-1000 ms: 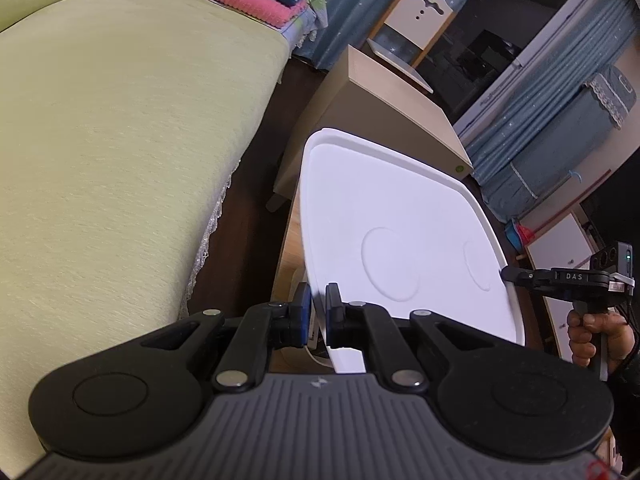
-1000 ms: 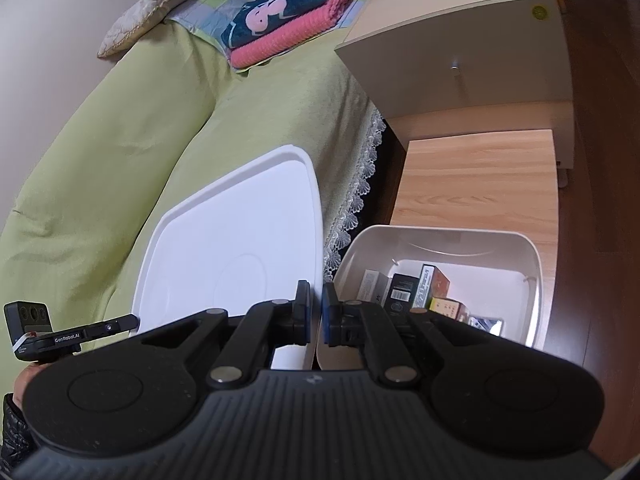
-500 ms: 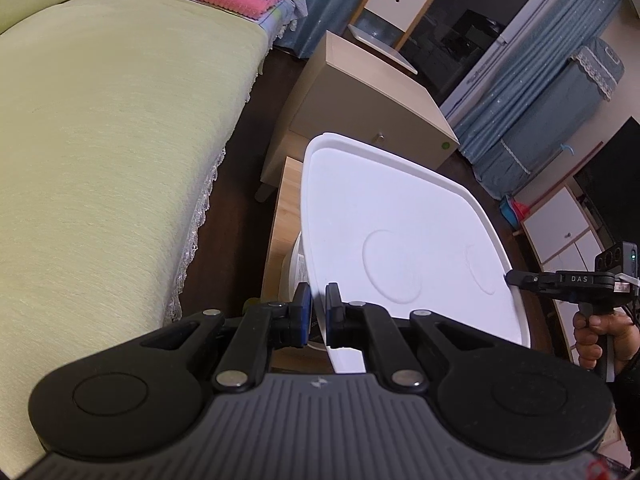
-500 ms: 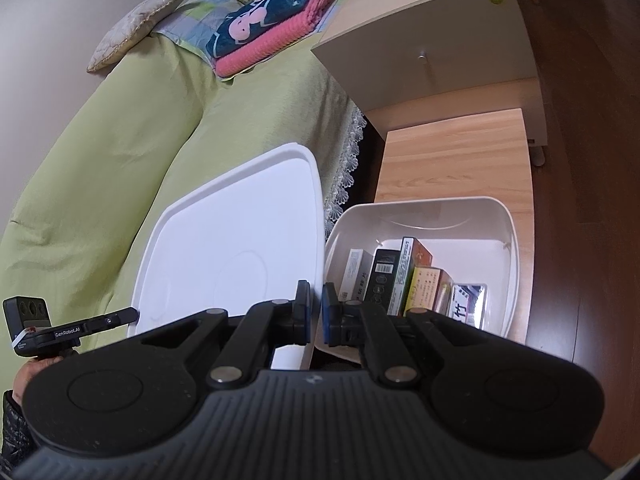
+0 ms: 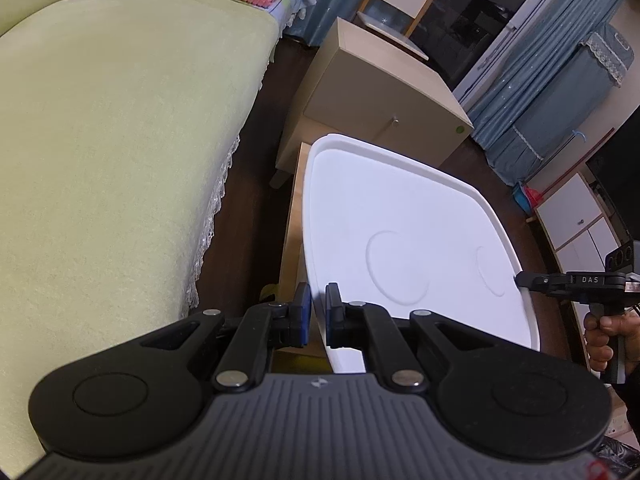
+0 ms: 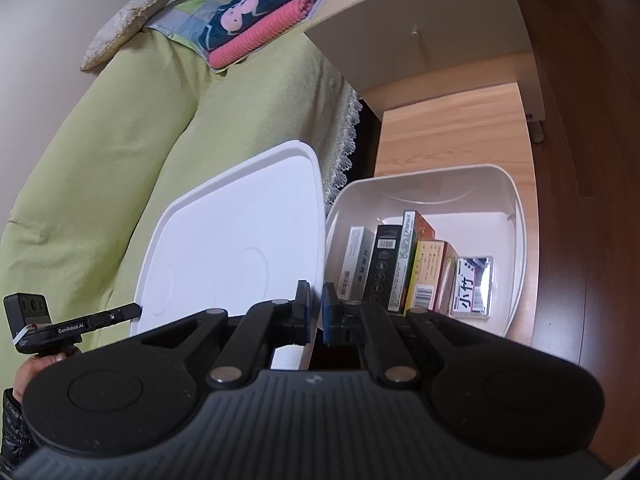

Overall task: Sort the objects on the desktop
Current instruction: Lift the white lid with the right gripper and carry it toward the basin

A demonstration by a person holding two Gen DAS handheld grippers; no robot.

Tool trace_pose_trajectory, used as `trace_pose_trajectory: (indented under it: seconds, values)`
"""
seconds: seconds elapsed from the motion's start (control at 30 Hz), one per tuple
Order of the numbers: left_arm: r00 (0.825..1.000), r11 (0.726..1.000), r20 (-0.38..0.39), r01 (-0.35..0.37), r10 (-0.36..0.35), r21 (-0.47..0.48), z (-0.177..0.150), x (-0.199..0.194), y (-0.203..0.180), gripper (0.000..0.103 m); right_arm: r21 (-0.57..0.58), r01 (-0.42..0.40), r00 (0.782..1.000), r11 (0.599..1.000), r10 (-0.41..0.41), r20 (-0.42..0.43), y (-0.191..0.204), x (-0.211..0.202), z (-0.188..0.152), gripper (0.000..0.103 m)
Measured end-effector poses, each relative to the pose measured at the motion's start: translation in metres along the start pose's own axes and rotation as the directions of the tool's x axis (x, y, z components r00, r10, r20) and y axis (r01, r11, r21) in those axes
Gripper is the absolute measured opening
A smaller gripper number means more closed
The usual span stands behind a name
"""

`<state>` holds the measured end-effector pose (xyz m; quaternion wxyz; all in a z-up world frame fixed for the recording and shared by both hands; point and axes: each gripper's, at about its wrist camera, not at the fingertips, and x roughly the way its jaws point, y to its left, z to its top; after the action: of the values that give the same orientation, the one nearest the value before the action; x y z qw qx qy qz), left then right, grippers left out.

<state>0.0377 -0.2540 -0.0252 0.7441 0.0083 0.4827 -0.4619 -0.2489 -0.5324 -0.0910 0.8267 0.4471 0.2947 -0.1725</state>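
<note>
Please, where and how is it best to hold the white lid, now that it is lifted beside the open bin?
Probably by its thin raised rim, from two opposite edges. The white lid is broad and flat, so only its edge fits between fingers. The left gripper and right gripper each pinch one.

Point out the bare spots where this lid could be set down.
The wooden tabletop is bare between the white bin and the nightstand. The green bedspread left of the lid is open too. Inside the bin it is crowded: boxes stand packed together.
</note>
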Motion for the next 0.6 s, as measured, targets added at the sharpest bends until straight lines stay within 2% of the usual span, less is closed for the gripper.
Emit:
trace_pose_trajectory:
  seconds: [0.6]
  values:
    - [0.998, 1.0, -0.069, 0.01, -0.009, 0.005, -0.008, 0.042, -0.004, 0.004, 0.059, 0.062, 0.998, 0.996, -0.06, -0.036, -0.033, 0.006, -0.018, 0.006]
